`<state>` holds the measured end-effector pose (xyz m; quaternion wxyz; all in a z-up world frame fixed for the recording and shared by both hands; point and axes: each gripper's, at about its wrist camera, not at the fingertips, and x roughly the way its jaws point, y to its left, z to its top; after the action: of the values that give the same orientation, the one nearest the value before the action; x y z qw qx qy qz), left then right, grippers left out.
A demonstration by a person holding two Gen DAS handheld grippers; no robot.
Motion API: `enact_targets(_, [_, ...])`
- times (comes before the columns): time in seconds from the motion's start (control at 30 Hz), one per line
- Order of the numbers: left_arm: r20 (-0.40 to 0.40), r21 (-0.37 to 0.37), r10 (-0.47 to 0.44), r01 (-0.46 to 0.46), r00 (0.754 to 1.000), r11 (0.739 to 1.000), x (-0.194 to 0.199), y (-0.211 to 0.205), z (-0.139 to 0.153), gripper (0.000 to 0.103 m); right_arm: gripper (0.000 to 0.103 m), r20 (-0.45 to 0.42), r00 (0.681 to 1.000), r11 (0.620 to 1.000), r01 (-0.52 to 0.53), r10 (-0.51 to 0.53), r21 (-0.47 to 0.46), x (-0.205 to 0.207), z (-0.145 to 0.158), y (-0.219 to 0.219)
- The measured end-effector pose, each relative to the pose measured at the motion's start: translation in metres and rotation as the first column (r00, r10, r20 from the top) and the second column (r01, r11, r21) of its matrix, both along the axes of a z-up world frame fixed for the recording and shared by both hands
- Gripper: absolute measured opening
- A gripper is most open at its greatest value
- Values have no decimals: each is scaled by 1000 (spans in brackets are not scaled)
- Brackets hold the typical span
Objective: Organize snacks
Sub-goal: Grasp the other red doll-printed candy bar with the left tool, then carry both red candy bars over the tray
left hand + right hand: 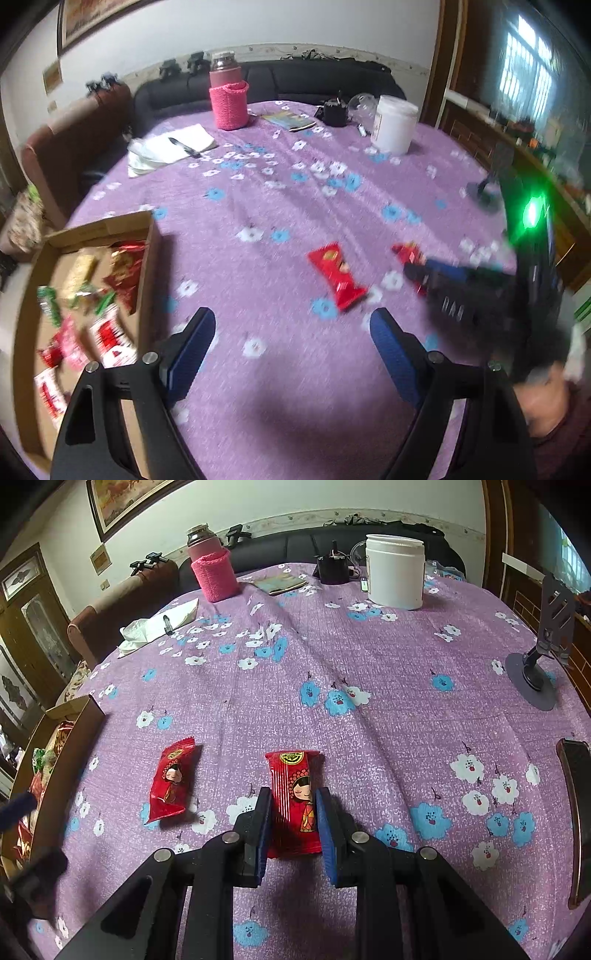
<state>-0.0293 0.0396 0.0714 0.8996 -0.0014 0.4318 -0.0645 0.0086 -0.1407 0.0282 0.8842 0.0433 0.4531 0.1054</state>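
Two red snack packets lie on the purple flowered tablecloth. My right gripper point(293, 797) has its blue pads on both sides of one packet point(295, 797), closed against it. The other packet point(171, 781) lies to its left and shows in the left wrist view point(336, 275) ahead of my left gripper point(293, 321), which is open and empty above the cloth. The right gripper point(417, 271) shows there, blurred, over the second packet point(408, 253). A cardboard box point(149, 251) with several snacks stands at the left, also in the right wrist view point(79, 731).
At the back stand a pink-sleeved flask point(214, 568), a white jar point(395, 572), a black pot point(332, 568), a booklet point(282, 583) and tissue with a pen point(162, 626). A phone stand point(543, 657) is at the right edge. A sofa lies behind the table.
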Motion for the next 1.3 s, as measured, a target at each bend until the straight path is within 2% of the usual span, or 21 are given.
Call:
enact_targets(0.07, [-18,-52,-3,3,1000,999,15,2,0,85,25,2,1000,1000,-4,4,-7,1,0,0])
enact_targets(0.13, [-25,-72,-14,12,1000,997,29,-1,-3,85,25,3,1000,1000,-7,7,-7,2,0,0])
enact_targets(0.23, [-25,-47,-31,30,999,998,47,-13,-11,85,25,1,1000,1000,-8,8,8,3,-1,-2])
enact_targets(0.37, [-66,-48,-58,55,996,997,63,-28,-31,85,25,-10,1000,999,-10,10,30,5,-1,-6])
enact_targets(0.53, [-78,-48,-70,67,994,997,72,-34,-52,84,25,-21,1000,999,-15,16,44,6,-1,-9])
enact_targets(0.63, [-85,-66,-76,71,993,995,75,-31,-60,71,25,-26,1000,999,-16,17,51,6,-1,-10])
enact_targets(0.67, [-72,-59,-85,81,994,995,75,-32,-60,60,25,-25,1000,999,-17,18,49,6,-1,-10])
enact_targets(0.7, [-68,-55,-89,85,994,995,75,-34,-61,56,25,-24,1000,999,-19,20,42,6,-1,-9])
enact_targets(0.77, [-55,-27,-90,88,994,996,75,-36,-60,27,25,-20,1000,999,-20,20,32,5,-1,-7])
enact_targets(0.83, [-41,-21,-85,84,996,996,73,-36,-60,25,25,-14,1000,1000,-23,23,16,5,-1,-5])
enact_targets(0.97, [-38,-80,-70,67,997,995,71,-25,-58,23,25,-7,1000,1000,-25,25,-10,3,0,0])
enact_targets(1.3, [21,-194,-57,60,998,979,29,0,-26,20,25,-9,1000,995,3,-2,96,4,2,-16])
